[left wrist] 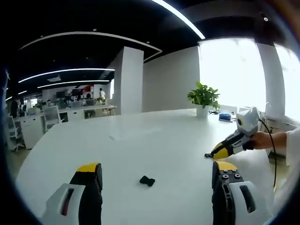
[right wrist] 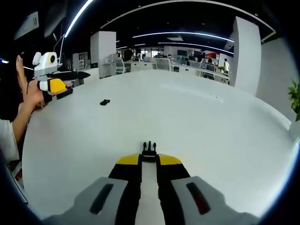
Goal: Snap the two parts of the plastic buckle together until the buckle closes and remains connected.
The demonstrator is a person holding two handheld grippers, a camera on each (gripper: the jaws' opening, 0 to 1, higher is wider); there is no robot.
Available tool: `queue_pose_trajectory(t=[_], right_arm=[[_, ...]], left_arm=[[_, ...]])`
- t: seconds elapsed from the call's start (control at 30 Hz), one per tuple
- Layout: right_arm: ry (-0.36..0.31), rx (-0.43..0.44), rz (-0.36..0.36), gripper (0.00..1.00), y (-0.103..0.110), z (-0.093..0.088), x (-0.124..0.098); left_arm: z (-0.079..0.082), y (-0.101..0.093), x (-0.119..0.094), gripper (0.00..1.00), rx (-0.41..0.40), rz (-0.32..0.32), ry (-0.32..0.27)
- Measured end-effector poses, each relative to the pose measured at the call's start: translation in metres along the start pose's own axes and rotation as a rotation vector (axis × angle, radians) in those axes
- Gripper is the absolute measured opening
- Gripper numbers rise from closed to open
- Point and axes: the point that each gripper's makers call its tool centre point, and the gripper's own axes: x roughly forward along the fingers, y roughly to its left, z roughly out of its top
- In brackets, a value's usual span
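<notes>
Black buckle part (left wrist: 147,180) lies between open left jaws; other part (right wrist: 149,149) clamped in right jaws.

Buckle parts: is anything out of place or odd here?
Nothing damaged or spilled. The right gripper is shut on the pronged buckle half; the other buckle half lies alone on the white table, between the left gripper's open jaws.

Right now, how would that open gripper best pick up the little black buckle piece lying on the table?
Judging by eye: come straight down with the left gripper, jaws open, onto the buckle piece. It lies flat and free, so pinch its narrower middle across the short sides.
</notes>
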Motion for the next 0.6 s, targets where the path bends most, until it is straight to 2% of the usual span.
queue_pose_trajectory(t=[0.17, 0.6], right_arm=[[-0.001, -0.006, 0.023, 0.11, 0.002, 0.001, 0.0], [0.01, -0.021, 0.073, 0.11, 0.011, 0.0, -0.001]], left_arm=[[-0.002, 0.003, 0.003, 0.99, -0.002, 0.001, 0.009], [-0.015, 0.007, 0.013, 0.99, 0.011, 0.015, 0.086]])
